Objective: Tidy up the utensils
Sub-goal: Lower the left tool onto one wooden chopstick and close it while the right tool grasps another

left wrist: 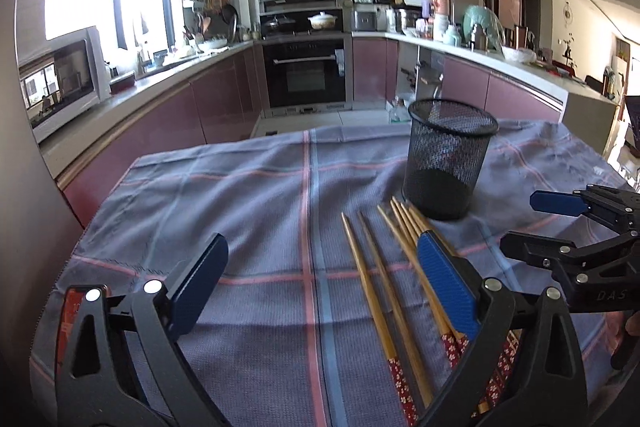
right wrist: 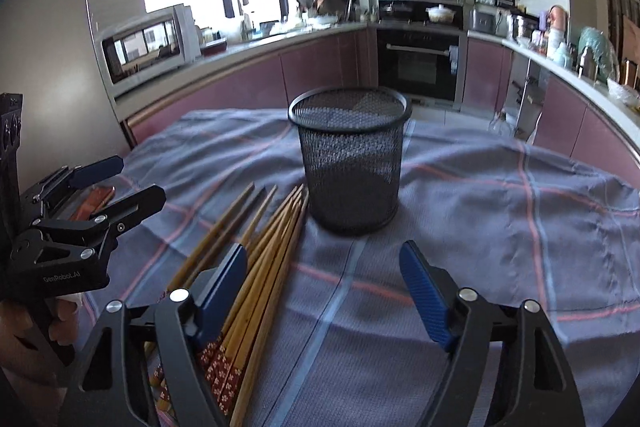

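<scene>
Several bamboo chopsticks (left wrist: 372, 267) with red flowered handles lie fanned on a blue checked cloth (left wrist: 240, 187), tips toward a black mesh cup (left wrist: 444, 163) standing upright just behind them. My left gripper (left wrist: 320, 241) hovers open over the chopsticks; two of them lie on the cloth between its fingers, untouched. The right gripper (left wrist: 518, 221) shows at the right edge. In the right wrist view, my right gripper (right wrist: 323, 249) is open in front of the mesh cup (right wrist: 352, 163), with nothing between its pads. The chopsticks (right wrist: 272, 239) lie beside its left finger. The left gripper (right wrist: 140, 179) is at far left.
The cloth (right wrist: 500, 207) covers the whole table, and its far edge drops off behind the cup. A reddish flat object (right wrist: 96, 199) lies by the left gripper. Purple kitchen counters, an oven (left wrist: 304, 71) and a microwave (right wrist: 148, 43) stand well beyond the table.
</scene>
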